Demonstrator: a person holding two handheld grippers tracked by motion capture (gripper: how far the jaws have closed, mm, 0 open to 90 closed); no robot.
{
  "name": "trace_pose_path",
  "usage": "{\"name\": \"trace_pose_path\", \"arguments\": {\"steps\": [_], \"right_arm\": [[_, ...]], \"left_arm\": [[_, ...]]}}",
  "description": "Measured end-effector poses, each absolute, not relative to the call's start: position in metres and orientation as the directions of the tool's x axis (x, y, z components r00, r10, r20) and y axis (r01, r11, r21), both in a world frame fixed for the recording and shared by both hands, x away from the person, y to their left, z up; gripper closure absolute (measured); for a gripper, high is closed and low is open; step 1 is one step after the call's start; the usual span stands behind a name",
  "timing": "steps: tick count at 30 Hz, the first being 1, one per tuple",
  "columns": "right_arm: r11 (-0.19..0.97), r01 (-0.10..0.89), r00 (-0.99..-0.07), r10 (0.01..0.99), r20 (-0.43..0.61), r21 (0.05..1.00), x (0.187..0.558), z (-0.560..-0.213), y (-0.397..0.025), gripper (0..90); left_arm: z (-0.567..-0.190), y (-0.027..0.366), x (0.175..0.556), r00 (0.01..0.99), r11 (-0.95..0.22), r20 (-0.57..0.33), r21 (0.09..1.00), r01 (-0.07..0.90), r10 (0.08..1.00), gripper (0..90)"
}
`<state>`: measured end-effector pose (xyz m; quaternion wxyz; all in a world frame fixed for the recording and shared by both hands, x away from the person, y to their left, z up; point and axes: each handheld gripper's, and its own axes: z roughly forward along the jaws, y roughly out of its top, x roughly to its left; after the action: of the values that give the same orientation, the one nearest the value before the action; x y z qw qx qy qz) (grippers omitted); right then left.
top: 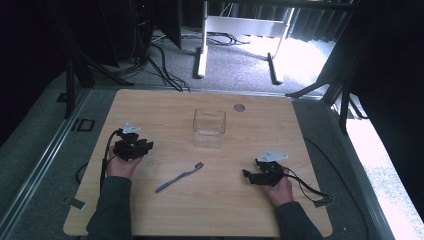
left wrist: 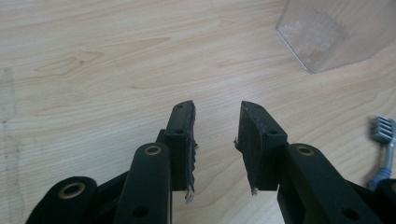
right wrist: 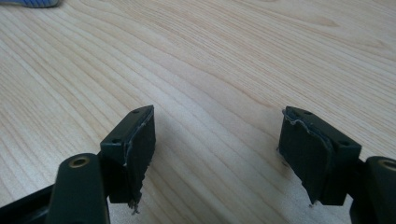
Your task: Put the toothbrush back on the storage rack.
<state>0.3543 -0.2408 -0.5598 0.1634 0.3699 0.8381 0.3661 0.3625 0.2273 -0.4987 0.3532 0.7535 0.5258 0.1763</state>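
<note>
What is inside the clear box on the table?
The clear box looks empty: through its walls only the wooden table shows. The toothbrush lies outside it, nearer the person. Nothing covers the inside.

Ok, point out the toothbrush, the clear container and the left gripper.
toothbrush (top: 179,177): high view, middle of its blue handle.
clear container (top: 209,129): high view, its front wall.
left gripper (left wrist: 215,135): left gripper view, midway between its fingertips, jaws apart.

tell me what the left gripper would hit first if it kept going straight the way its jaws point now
Probably nothing soon: ahead of the left gripper, its jaws apart and empty, lies bare table. The clear container stands off to the right of that line in the left gripper view, and the toothbrush lies further right. Depth is hard to judge.
</note>
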Motion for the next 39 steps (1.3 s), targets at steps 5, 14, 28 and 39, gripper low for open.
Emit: {"name": "trace_pose_path", "arguments": {"steps": [5,14,28,39], "right_arm": [[0.458,0.501,-0.673,0.740,-0.003,0.734,0.354,-0.560,-0.241,26.9],[0.458,0.501,-0.673,0.740,-0.003,0.734,0.354,-0.560,-0.241,26.9],[0.459,0.500,-0.673,0.739,-0.004,0.735,0.354,-0.560,-0.241,26.9],[0.458,0.500,-0.673,0.740,-0.003,0.735,0.354,-0.560,-0.241,26.9]], "left_arm": [[-0.497,0.226,0.362,0.391,-0.197,-0.111,0.719,0.666,0.914,64.5],[-0.492,0.222,0.360,0.426,-0.237,-0.094,0.714,0.659,0.900,62.0],[-0.482,0.209,0.355,0.467,-0.286,-0.062,0.719,0.634,0.882,62.5],[-0.475,0.199,0.352,0.465,-0.287,-0.051,0.725,0.626,0.884,61.4]]}}
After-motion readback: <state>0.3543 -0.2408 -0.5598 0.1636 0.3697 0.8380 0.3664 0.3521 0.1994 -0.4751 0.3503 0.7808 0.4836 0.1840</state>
